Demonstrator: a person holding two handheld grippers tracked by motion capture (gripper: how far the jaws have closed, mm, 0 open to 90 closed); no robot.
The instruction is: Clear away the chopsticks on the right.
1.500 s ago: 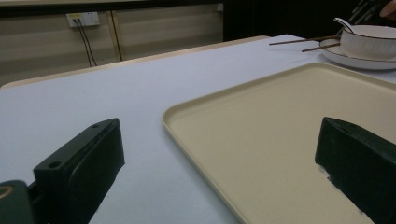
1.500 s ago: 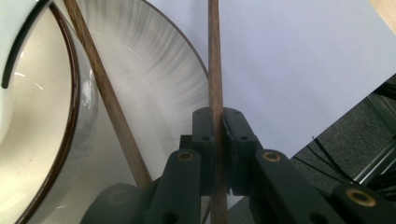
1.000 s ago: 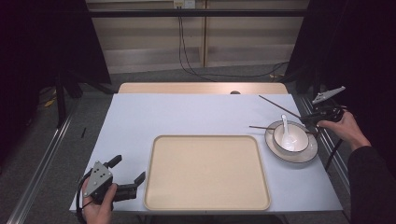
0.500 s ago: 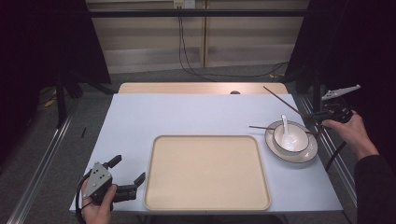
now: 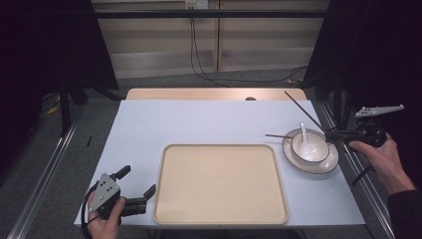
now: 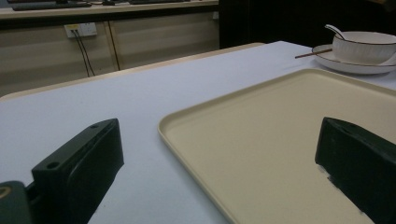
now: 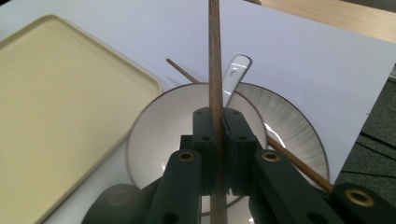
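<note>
My right gripper (image 5: 332, 134) is shut on a dark wooden chopstick (image 5: 302, 110) that slants up toward the table's far right corner. In the right gripper view the chopstick (image 7: 215, 56) runs straight up between the shut jaws (image 7: 218, 114), above a white bowl (image 7: 163, 130). The bowl (image 5: 309, 147) sits on a white plate (image 5: 328, 162) and holds a white spoon (image 5: 304, 137). A second chopstick (image 5: 277, 136) lies across the plate's left rim. My left gripper (image 5: 138, 180) rests open at the front left, beside the cream tray (image 5: 219, 184); its jaws (image 6: 219, 140) have nothing between them.
The table's right edge (image 5: 343, 164) runs just past the plate, with my right hand (image 5: 383, 159) beyond it. A wooden strip (image 5: 199, 93) borders the far edge. White tabletop (image 5: 199, 122) stretches behind the tray.
My right gripper has carried the chopstick up and to the right, away from over the bowl toward the table's right edge. The left gripper, the tray and the bowl have stayed put.
</note>
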